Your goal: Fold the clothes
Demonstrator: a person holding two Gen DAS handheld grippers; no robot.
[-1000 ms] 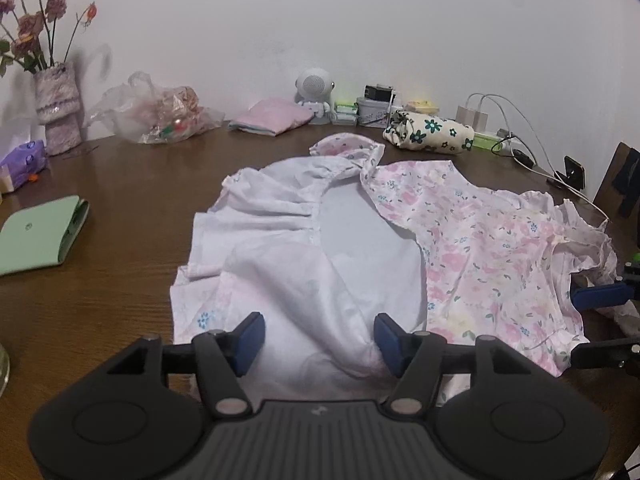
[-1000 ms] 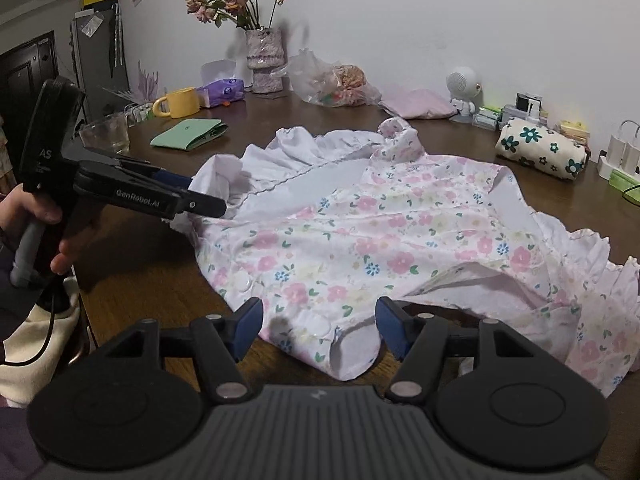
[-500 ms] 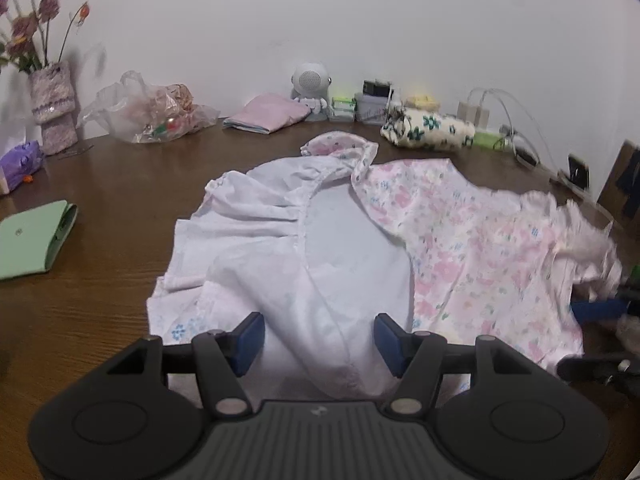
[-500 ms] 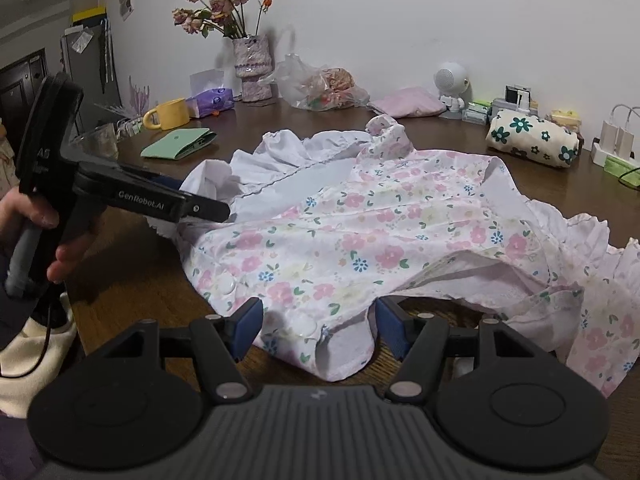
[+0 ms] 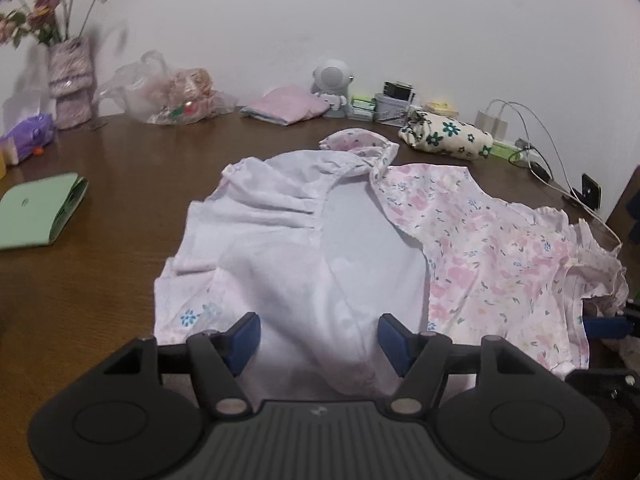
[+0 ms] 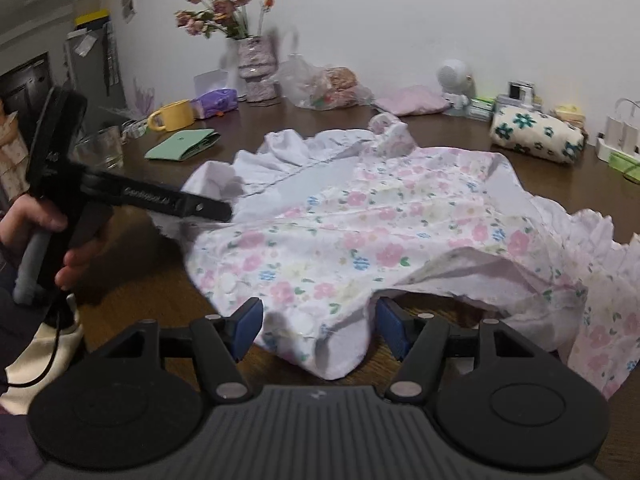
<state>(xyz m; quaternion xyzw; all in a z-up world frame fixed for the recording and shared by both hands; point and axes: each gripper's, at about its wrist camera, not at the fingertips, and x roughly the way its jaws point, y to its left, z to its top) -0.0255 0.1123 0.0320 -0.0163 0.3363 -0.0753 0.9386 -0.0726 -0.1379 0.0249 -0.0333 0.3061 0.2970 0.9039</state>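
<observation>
While both claws stood at the near edge of the wooden table [image 5: 100, 280], a floral garment [image 6: 360, 232] lay spread across it ahead of them, its white lining [image 5: 280, 264] turned up on the left half and its printed side [image 5: 492, 256] on the right.

Left wrist view, left to right: a green pouch [image 5: 38, 212] lay well off to the left of the left gripper [image 5: 318, 338]. That claw was released, blue pads [image 5: 246, 336] wide apart, with the white near hem of the garment bulging up between them; contact with either pad could not be told. Far right, the blue pad of the right gripper [image 5: 606, 327] sat at the garment's frilled edge.

Right wrist view, left to right: a hand [image 6: 48, 236] held the left gripper's handle, its black finger reaching to the white lining's edge. The right gripper [image 6: 319, 326] was likewise released, pads spread, a folded corner of printed fabric lying between them. Beyond, along the wall, stood a yellow mug [image 6: 174, 115], a vase of flowers [image 6: 256, 68] and a flowered roll [image 6: 536, 132].
</observation>
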